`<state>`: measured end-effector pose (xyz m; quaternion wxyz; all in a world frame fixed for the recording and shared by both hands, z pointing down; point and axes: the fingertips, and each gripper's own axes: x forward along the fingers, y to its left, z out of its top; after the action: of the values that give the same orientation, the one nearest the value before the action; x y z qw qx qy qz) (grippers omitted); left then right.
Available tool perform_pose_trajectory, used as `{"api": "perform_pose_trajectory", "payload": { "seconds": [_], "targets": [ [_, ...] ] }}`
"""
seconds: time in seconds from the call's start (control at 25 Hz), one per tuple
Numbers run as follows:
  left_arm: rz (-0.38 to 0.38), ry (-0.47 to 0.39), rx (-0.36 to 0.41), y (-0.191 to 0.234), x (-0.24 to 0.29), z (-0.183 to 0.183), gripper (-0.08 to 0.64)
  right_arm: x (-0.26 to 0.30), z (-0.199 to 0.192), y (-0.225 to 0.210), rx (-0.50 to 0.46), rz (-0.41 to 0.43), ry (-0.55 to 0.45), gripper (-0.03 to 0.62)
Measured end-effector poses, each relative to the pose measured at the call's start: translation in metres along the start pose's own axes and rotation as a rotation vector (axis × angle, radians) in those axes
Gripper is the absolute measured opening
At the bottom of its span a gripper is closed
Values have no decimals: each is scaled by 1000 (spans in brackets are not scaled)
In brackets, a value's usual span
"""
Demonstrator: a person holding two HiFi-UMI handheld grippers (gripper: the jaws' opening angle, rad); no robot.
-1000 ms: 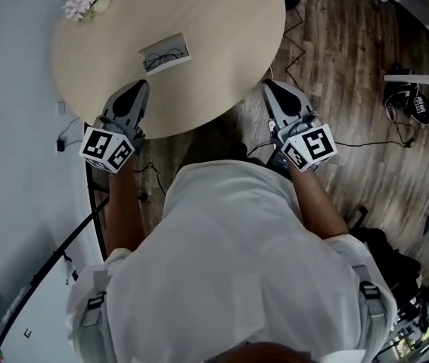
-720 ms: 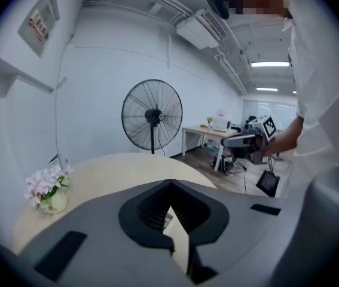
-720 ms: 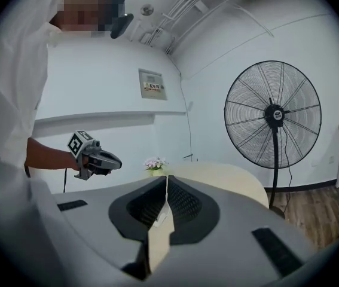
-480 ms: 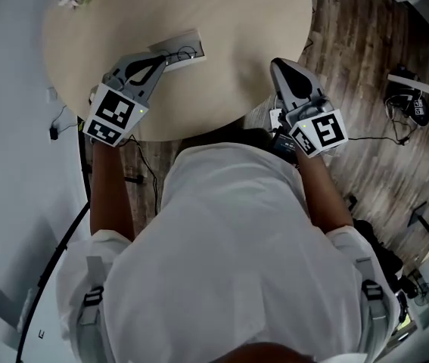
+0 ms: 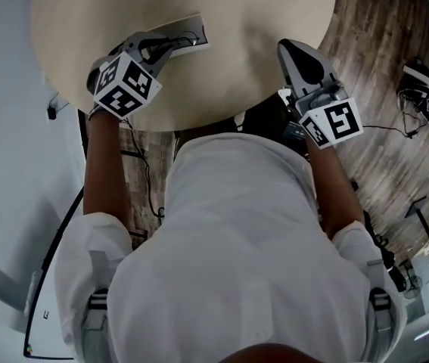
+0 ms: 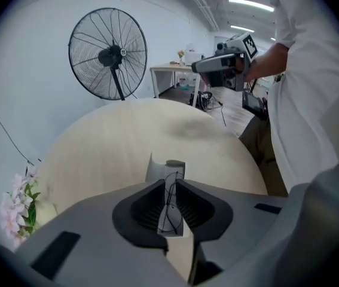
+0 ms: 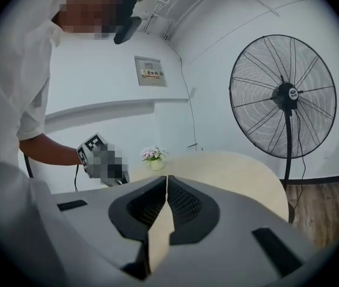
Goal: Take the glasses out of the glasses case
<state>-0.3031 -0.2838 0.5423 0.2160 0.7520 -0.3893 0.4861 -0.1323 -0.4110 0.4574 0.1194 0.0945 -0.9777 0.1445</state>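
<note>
Step in hand, as judged: closing the left tongs on the glasses so they can be lifted from the case. The case lies open on the counter, at about 11 o'clock from the person's body, with the glasses inside it. In the left gripper view the jaws stand a narrow gap apart. The thin wire frame and a strip of white case show through that gap, but contact with the frame cannot be confirmed. Recommendation: centre the gap on one run of the frame, close gently because the wire looks slight and springy, then lift straight up so the case is not dragged along. The case looks light and may come up with the glasses, and the right tongs could steady it. At present they are closed tip to tip on nothing and held off the counter's edge at about 3 o'clock from the case, well apart from it. Pose: the left forearm reaches forward over the counter's near rim, tongs pointing to about 1 o'clock and tilted down onto the case's near end. The right forearm is raised, its tongs pointing to about 11 o'clock.
</note>
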Motion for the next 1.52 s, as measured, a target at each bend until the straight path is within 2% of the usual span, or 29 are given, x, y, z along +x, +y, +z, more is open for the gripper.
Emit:
{"api": "perform_pose_trajectory", "payload": {
  "seconds": [0.24, 0.4, 0.52, 0.68, 0.96, 1.16, 1.52],
  "targets": [
    [-16, 137, 52, 2, 41, -28, 72, 12, -27, -6, 11, 98, 63, 25],
    [-61, 198, 77, 1, 61, -39, 81, 12, -42, -7, 46, 115, 83, 25],
    [-97, 220, 69, 1, 69, -44, 94, 9, -52, -7, 64, 125, 98, 25],
    [-139, 262, 85, -1, 77, -51, 98, 3, -57, -11, 68, 120, 105, 25],
    [-208, 339, 63, -1, 88, -56, 95, 3, -56, -27, 86, 100, 102, 25],
    [-224, 365, 58, -2, 90, -58, 86, 2, -56, -30, 86, 95, 100, 25],
    [-274, 466, 64, -9, 96, -64, 66, 5, -56, -33, 91, 83, 90, 25]
  ]
}}
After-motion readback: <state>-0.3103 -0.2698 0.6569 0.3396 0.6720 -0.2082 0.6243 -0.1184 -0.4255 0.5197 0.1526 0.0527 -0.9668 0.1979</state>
